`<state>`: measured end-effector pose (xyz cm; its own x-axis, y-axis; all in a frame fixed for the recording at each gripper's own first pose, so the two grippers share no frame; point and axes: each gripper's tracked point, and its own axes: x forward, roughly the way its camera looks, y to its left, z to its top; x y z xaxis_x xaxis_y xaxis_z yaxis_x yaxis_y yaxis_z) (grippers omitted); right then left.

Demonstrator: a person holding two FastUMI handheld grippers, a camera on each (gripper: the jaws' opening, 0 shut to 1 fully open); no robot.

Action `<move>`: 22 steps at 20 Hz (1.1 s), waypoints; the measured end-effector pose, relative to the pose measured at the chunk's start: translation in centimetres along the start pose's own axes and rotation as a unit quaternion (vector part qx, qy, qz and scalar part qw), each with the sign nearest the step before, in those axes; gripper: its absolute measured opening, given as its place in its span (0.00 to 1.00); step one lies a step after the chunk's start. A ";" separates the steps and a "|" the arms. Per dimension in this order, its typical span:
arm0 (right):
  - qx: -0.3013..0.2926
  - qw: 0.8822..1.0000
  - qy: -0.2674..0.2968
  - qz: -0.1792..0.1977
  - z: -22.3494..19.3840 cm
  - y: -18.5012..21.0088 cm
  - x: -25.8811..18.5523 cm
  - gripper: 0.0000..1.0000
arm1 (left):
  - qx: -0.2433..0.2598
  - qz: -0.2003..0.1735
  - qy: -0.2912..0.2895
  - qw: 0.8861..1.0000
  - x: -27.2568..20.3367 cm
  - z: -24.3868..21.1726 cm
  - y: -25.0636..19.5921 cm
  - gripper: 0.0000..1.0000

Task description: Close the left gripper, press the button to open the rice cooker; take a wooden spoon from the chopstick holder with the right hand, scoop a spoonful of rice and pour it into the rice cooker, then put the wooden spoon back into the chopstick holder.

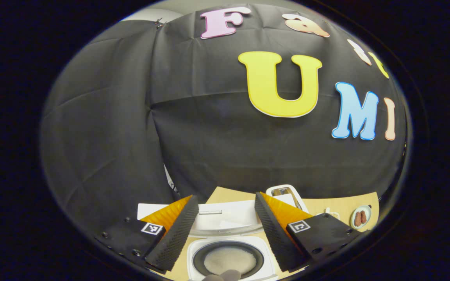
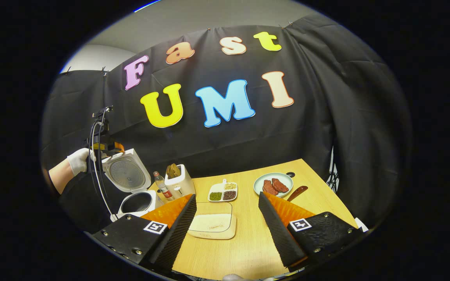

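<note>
The rice cooker (image 2: 133,195) stands lid-up; the left gripper (image 1: 227,222) hovers above it, fingers wide, while the right gripper (image 2: 227,222), likewise wide and empty, hangs near the rice tray (image 2: 213,226)

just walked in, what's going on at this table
A person holds a gripper in each hand. The rice cooker stands open, lid up, with the left gripper hovering above its pot, jaws apart. The right gripper hangs open over the tray of rice. The chopstick holder is untouched.
</note>
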<state>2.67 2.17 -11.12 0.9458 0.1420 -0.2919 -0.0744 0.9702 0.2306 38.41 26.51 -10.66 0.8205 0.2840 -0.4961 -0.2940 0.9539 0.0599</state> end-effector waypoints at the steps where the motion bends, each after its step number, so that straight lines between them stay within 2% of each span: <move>1: -0.003 1.000 -0.003 -0.001 0.2 0.0 0.0 0.98 | -0.002 -0.003 -0.006 1.000 0.3 0.5 0.0 1.00; 6: 0.004 1.000 0.007 0.007 -0.1 0.6 0.5 0.98 | -0.022 0.006 0.034 0.999 1.8 -0.6 0.4 1.00; 7: 0.005 1.000 0.008 0.006 -0.2 0.6 0.5 0.98 | -0.018 0.005 0.038 0.999 1.5 -0.8 0.4 0.97; 13: 0.018 1.000 0.018 0.017 -0.8 0.8 0.4 0.98 | -0.028 -0.010 0.075 0.997 -2.5 -3.9 -0.4 0.99; 22: 0.037 0.998 0.035 0.030 -2.5 0.2 -0.2 0.98 | -0.034 -0.041 0.150 0.987 -7.8 -12.7 -1.8 0.97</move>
<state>1.65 2.81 -13.32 0.9161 0.2149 -0.3385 -0.1041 0.9427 0.3169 26.25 21.38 -17.89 0.6634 0.1548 -0.7321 -0.2738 0.9607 -0.0449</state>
